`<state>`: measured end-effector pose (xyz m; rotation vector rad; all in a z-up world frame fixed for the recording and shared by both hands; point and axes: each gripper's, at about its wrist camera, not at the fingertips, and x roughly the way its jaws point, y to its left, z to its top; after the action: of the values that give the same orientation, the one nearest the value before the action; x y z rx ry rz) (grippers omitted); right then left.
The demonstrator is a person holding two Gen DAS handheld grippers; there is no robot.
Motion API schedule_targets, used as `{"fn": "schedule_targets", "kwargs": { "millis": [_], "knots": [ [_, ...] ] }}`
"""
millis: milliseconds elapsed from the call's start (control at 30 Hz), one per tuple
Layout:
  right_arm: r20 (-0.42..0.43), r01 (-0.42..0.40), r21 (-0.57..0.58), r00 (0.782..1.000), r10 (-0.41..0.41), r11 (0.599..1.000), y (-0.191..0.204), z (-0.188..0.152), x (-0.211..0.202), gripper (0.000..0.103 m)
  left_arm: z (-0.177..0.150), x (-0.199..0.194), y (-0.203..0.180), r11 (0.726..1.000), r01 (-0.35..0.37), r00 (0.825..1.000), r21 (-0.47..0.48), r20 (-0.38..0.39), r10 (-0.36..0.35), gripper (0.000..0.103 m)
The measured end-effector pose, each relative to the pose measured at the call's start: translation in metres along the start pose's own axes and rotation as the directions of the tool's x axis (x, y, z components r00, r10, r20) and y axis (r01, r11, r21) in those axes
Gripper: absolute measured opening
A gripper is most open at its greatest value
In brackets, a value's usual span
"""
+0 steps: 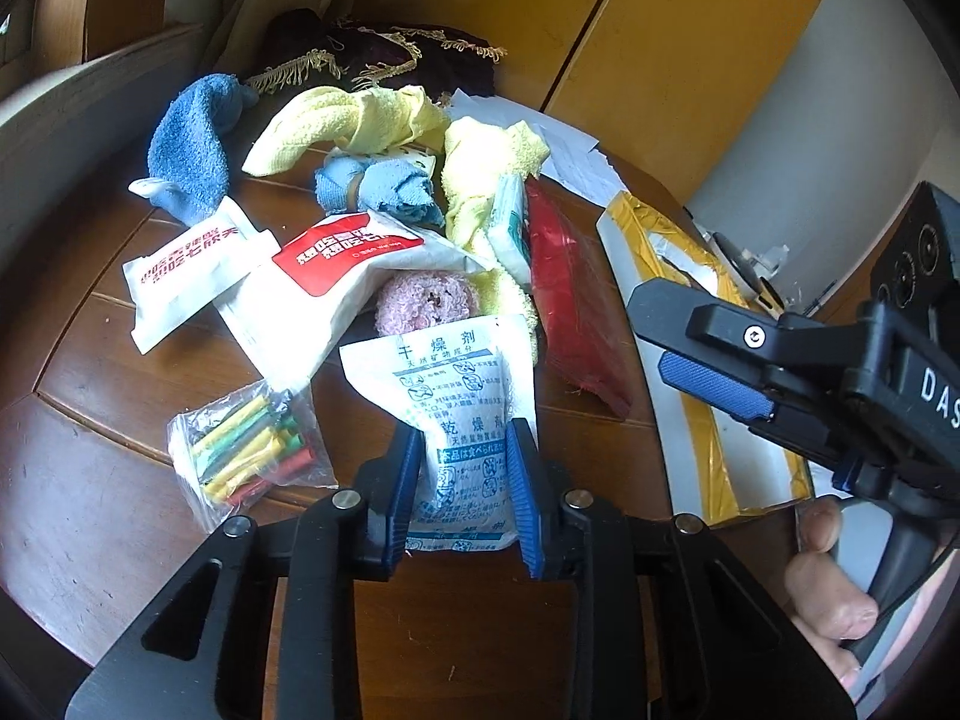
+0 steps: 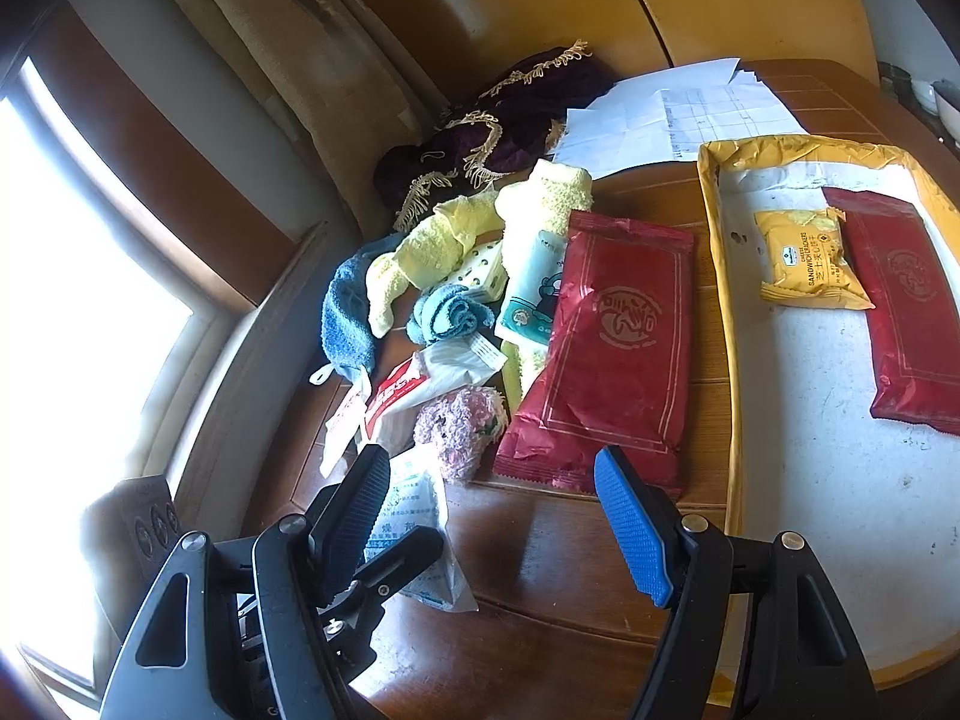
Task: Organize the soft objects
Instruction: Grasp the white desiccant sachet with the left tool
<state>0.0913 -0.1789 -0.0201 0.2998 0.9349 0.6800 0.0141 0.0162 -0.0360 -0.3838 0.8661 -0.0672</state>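
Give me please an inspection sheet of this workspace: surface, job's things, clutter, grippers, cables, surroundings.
Surface: round brown wooden table.
Job's things: desiccant packet; blue towel; yellow towels; pink fluffy ball; red packet; tray holding cracker pack.
Clutter: bag of coloured tubes; papers.
Grippers: left gripper, jaws shut on the desiccant packet; right gripper, jaws open, empty.
Cables: nothing seen.
Surroundings: curtain; yellow cabinet.

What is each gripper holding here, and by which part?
The left gripper pinches the white desiccant packet across its near end. The right gripper is open, holding nothing.
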Motion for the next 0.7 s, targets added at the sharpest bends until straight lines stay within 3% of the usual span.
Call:
{"fn": "schedule_targets", "kwargs": {
  "millis": [333,700],
  "knots": [
    [-0.001,-0.041,0.019,0.999,0.041,0.999,0.002,0.005,0.007,0.073,0.010,-0.020,0.014,0.997,0.064,0.997,-0.051,0.042,-0.062,0.026],
    [-0.101,-0.068,-0.024,0.993,0.066,0.997,0.031,0.008,0.056,0.065,0.025,-0.045,0.061,0.990,0.039,0.993,-0.137,0.119,-0.022,0.026]
  ]
}}
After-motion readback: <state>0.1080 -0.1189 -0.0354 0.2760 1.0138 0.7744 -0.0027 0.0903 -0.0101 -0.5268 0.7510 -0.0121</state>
